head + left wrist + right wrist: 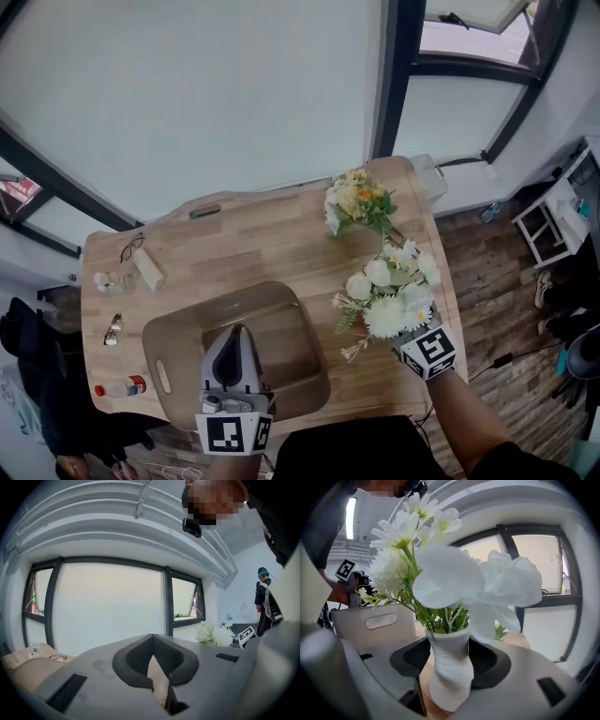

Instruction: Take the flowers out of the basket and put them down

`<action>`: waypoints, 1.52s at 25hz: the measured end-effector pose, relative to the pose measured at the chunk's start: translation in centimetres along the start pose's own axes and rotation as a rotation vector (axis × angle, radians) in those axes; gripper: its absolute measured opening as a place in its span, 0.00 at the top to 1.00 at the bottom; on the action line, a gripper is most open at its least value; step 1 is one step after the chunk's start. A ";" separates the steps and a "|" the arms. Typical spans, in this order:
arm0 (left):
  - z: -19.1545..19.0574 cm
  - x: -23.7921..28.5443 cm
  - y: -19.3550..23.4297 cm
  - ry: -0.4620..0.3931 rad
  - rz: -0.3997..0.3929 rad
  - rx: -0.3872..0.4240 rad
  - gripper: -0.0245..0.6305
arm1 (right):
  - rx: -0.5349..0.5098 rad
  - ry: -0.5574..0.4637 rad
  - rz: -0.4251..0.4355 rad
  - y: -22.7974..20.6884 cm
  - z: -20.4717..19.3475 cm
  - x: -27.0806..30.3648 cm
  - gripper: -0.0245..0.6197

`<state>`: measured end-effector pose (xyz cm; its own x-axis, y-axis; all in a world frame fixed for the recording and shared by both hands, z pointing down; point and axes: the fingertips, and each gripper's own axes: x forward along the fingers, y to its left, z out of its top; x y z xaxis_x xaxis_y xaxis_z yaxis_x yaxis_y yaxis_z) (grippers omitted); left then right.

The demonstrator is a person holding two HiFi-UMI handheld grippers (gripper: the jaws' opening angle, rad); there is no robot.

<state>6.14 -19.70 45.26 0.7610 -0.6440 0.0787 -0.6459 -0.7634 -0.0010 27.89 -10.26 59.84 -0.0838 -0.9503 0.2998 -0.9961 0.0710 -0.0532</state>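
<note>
My right gripper is shut on a white ribbed vase that holds a bunch of white flowers, near the table's right edge and outside the basket. The blooms fill the right gripper view, and the vase's base is close to the wood. A second bunch, yellow and white, lies on the table farther back. The translucent brown basket sits at the front middle. My left gripper hangs over it, jaws together and nothing held.
On the table's left side lie two pairs of glasses, a small roll, a glass jar and a red-capped bottle. A clear container stands at the far right corner. A person stands in the background.
</note>
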 end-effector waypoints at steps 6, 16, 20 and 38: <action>1.1 -0.2 -0.2 -0.023 -0.026 -0.005 0.96 | -0.007 0.019 -0.055 -0.6 0.0 -0.7 0.50; 3.9 -0.6 -1.0 -0.062 -0.112 -0.003 0.96 | 0.060 0.054 -0.099 -0.1 0.3 -3.9 0.47; 4.8 -1.1 -1.4 -0.076 -0.139 -0.009 0.96 | 0.045 0.040 -0.116 0.5 1.8 -6.0 0.47; 7.1 -4.7 -3.2 -0.107 -0.162 -0.012 0.96 | -0.004 -0.076 -0.201 1.2 10.1 -14.1 0.82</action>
<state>5.07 -14.60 37.86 0.8568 -0.5148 -0.0298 -0.5145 -0.8573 0.0153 28.18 0.14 45.98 0.1192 -0.9656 0.2312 -0.9926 -0.1215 0.0045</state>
